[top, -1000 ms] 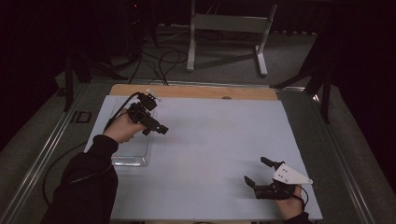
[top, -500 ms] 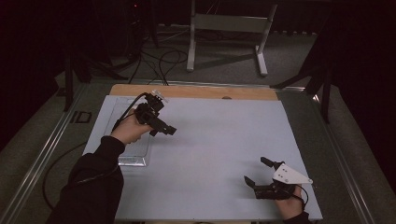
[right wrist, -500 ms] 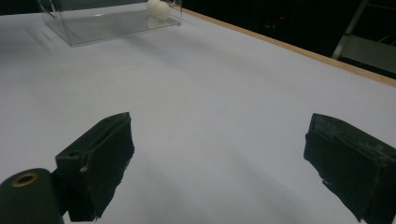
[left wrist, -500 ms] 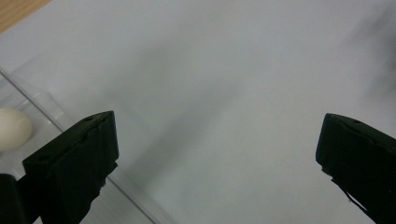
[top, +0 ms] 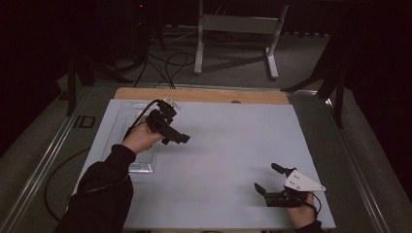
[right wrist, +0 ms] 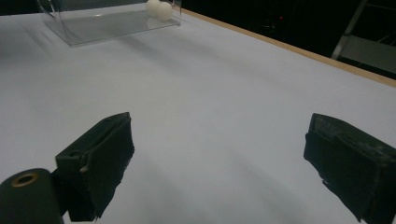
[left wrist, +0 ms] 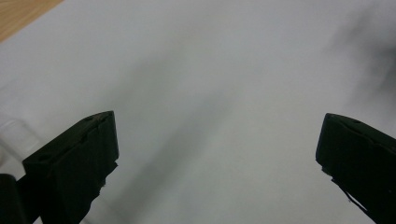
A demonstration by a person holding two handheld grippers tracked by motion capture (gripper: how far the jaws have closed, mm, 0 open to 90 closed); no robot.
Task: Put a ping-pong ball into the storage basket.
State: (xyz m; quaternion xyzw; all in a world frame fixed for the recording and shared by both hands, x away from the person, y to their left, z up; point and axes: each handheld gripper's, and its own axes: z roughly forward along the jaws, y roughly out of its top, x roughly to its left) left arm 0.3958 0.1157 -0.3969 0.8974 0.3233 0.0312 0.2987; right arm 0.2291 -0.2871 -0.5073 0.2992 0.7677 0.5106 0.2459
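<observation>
My left gripper (top: pixel 180 139), jaws wide, hovers beside the clear tray (top: pixel 127 127); my right gripper (top: pixel 266 180), also wide, rests well apart from it near the table's (top: pixel 228 145) front edge.

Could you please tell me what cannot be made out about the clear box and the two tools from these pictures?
- Clear box, high view: the left tool and hand hide its middle; contents unreadable.
- Clear box, right gripper view: top cut off by the frame edge; two white balls partly cropped.
- Left gripper view: blurred; the pale thing at its left edge is unidentifiable.

The left gripper (top: pixel 180 138) is raised mid-table with jaws wide apart; the right gripper (top: pixel 268 178) rests low, jaws spread.
</observation>
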